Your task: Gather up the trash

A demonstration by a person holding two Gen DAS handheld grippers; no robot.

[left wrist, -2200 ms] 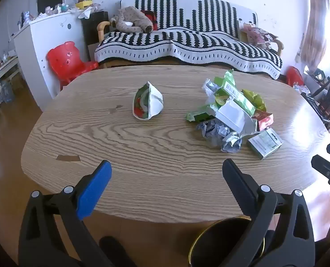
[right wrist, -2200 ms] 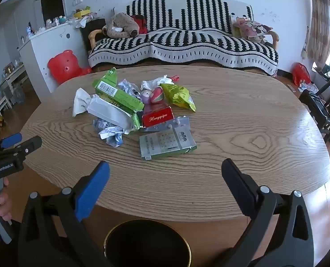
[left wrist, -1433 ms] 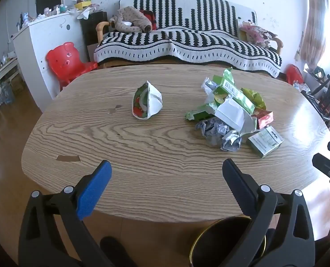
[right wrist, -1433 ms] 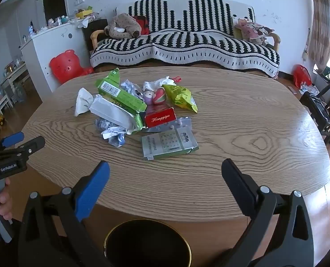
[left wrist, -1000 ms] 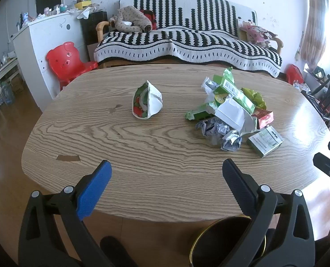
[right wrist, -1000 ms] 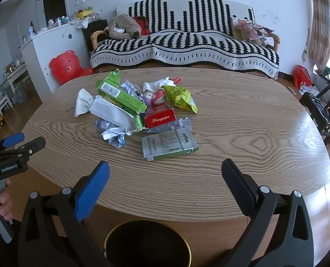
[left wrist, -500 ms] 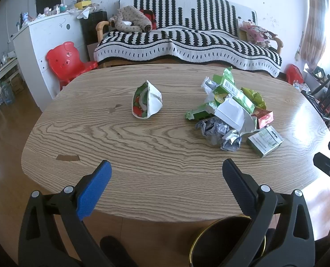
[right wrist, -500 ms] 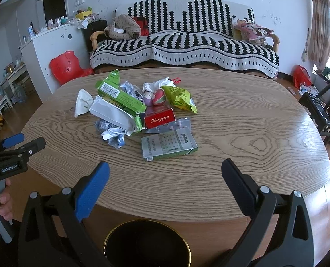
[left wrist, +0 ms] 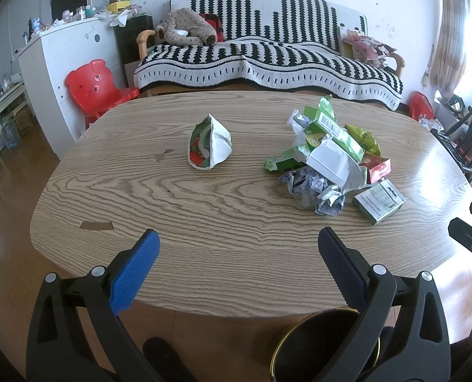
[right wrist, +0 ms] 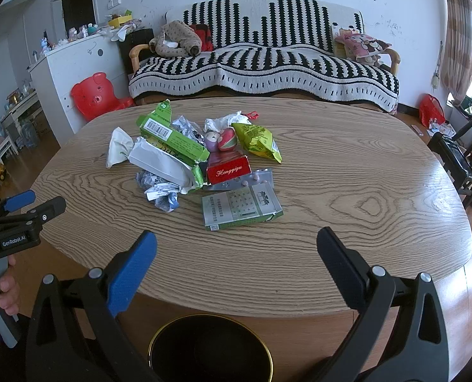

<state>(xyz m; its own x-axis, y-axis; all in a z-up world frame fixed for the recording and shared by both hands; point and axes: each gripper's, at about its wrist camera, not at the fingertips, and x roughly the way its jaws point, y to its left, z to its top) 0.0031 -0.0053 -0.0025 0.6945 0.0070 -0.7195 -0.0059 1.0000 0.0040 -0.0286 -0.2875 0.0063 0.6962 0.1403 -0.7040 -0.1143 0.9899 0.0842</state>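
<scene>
A striped black-and-white sofa (right wrist: 264,60) lines the far wall of a living room, with a red pig-faced child's chair (left wrist: 97,90) at its left beside a white cabinet (right wrist: 76,73). In front of it an oval wood-grain table (right wrist: 347,175) fills both wrist views.

A heap of trash (right wrist: 197,162) lies on the table's middle-left in the right wrist view: a long green carton with a barcode (right wrist: 172,138) rests tilted across a white wrapper (right wrist: 162,165), a yellow-green snack bag (right wrist: 258,141) sits at the heap's far right, a red box lettered "Honggigu" (right wrist: 228,168) lies in the centre, and a flat grey-green box (right wrist: 240,208) lies nearest the camera, touching a foil blister pack (right wrist: 245,180). Crumpled printed paper (right wrist: 161,192) sits at the heap's near left. In the left wrist view a folded white paper bowl with a fruit print (left wrist: 209,145) stands well apart from the heap, to its left.

Below the table's near edge, a black bin with a gold rim (right wrist: 210,350) stands on the floor.

The right gripper (right wrist: 236,254) hangs over the near table edge, jaws spread wide and holding nothing. The left gripper (left wrist: 237,254), likewise spread wide and empty-handed, hovers at the same edge, to the left of the heap.
</scene>
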